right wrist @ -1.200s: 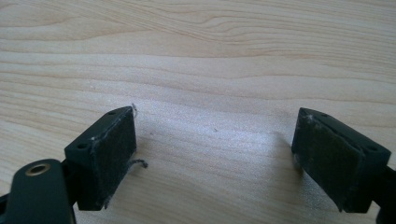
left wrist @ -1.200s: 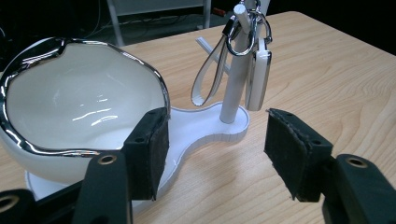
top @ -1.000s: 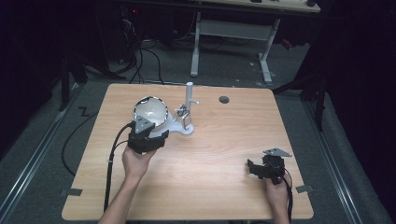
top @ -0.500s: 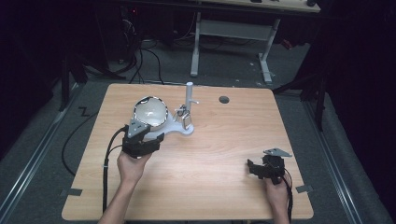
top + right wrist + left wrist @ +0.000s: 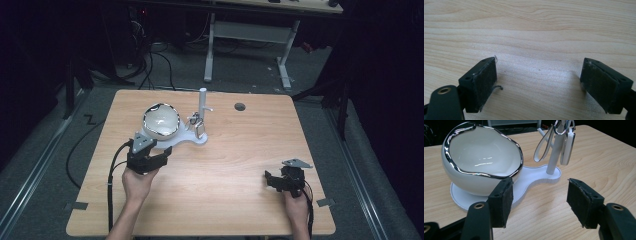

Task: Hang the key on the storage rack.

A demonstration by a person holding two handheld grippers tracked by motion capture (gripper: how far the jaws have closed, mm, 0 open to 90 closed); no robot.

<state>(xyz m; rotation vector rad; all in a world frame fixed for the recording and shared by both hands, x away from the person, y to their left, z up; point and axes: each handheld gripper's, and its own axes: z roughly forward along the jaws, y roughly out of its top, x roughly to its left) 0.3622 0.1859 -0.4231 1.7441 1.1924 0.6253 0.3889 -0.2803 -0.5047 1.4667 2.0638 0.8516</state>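
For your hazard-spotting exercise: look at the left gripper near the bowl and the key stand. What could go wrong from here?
1. The left gripper is open close to the glossy, rounded bowl; a jaw could nudge it along its white stand.
2. The keys hang loosely from the thin post, so a bump might swing or unhook them.
3. The stand looks light and may slide on the table.
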